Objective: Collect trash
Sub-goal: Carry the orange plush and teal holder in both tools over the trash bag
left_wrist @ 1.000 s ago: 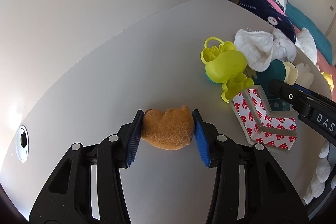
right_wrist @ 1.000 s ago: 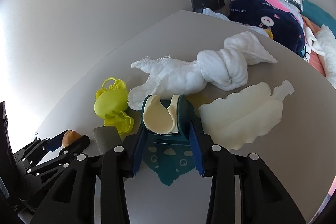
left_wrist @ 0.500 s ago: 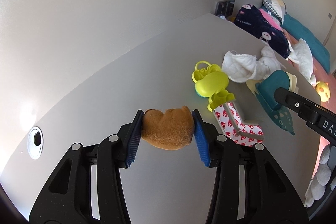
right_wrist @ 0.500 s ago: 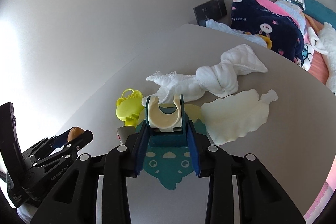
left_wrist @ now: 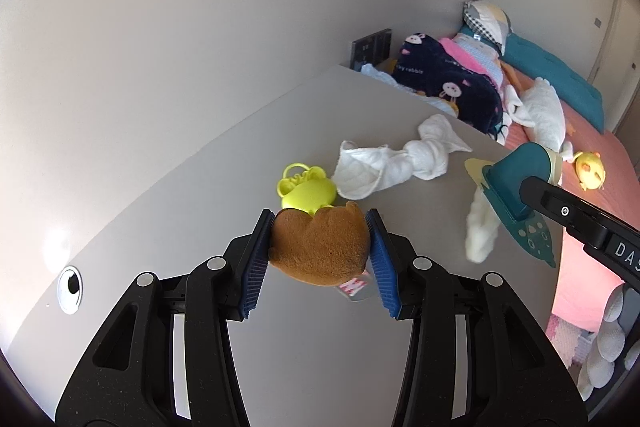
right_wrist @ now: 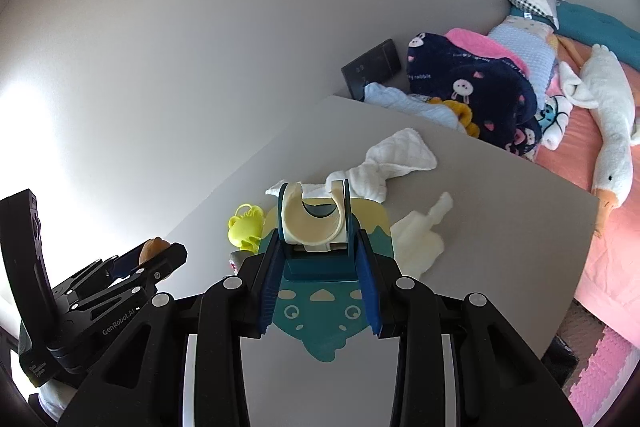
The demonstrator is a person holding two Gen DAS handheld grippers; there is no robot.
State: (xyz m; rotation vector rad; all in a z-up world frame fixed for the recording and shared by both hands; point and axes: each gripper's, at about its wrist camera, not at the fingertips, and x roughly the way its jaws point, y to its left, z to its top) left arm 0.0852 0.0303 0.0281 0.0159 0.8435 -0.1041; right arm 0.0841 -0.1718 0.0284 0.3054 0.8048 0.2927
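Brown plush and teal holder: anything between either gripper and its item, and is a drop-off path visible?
Nothing. The left gripper is clamped on the brown plush; the right gripper is clamped on the teal holder. Both are held above the table. No trash bin shows in either view, so that path cannot be judged.

You see: brown plush toy (left_wrist: 318, 247) between blue pads (left_wrist: 254, 267) | teal holder (right_wrist: 320, 259) with cream ring, pale spots | yellow-green toy (left_wrist: 306, 189) at 12 o'clock of plush | white knotted cloth (left_wrist: 400, 163) | grey table (left_wrist: 200, 207) | navy blanket (right_wrist: 472, 87) with white rabbits at 2 o'clock | pink bedsheet (right_wrist: 616, 239)
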